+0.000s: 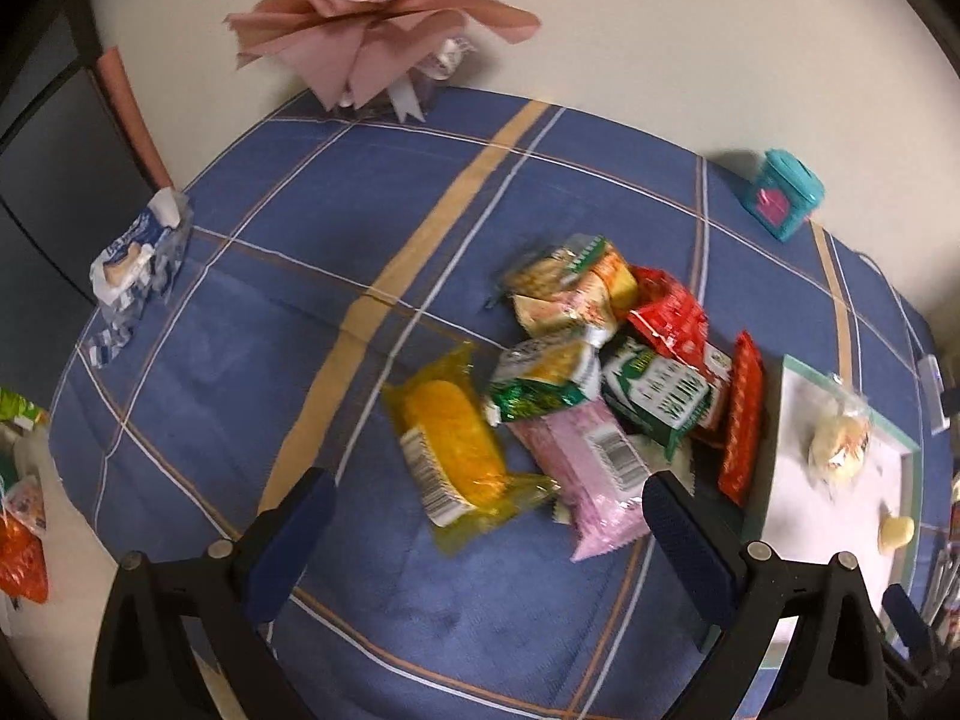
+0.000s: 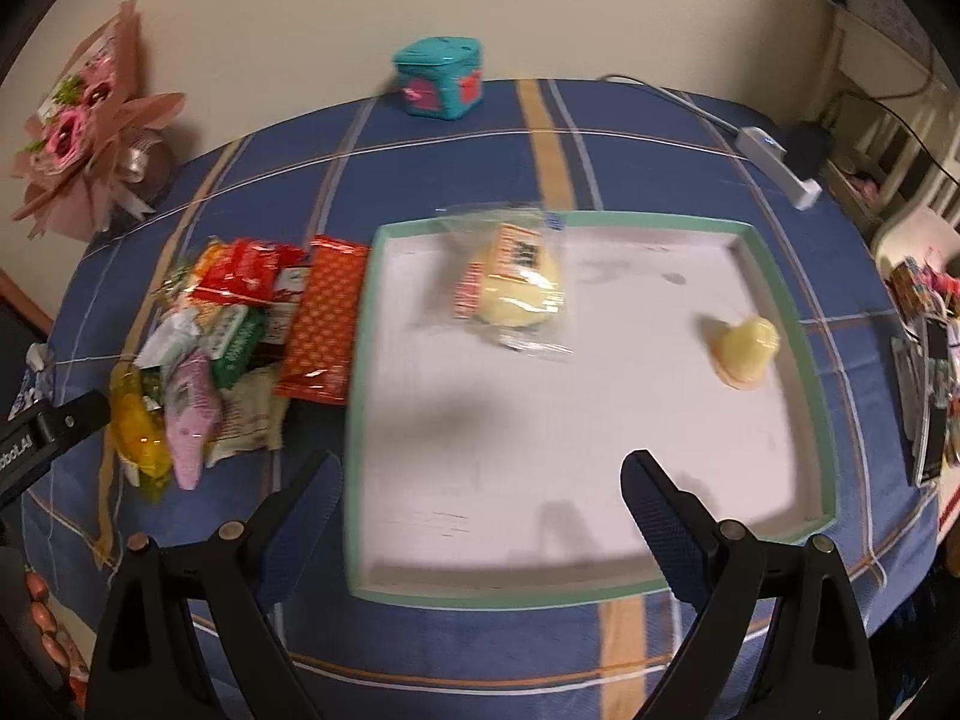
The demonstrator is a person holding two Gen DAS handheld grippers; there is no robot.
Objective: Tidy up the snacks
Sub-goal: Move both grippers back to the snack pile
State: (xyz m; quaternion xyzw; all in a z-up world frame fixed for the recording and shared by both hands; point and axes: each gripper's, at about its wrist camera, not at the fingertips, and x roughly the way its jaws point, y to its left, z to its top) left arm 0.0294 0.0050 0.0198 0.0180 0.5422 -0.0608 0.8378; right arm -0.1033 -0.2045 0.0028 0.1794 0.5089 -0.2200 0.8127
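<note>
Two snacks, wrapped bun (image 2: 516, 276) and jelly cup (image 2: 747, 348), lie in the tray (image 2: 819, 420).

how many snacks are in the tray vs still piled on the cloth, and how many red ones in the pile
In the tray: 2, a clear-wrapped pastry and a jelly cup.
In the pile, as far as visible: about 9.
Red packets in the pile: 2.
Total: about 11.
</note>
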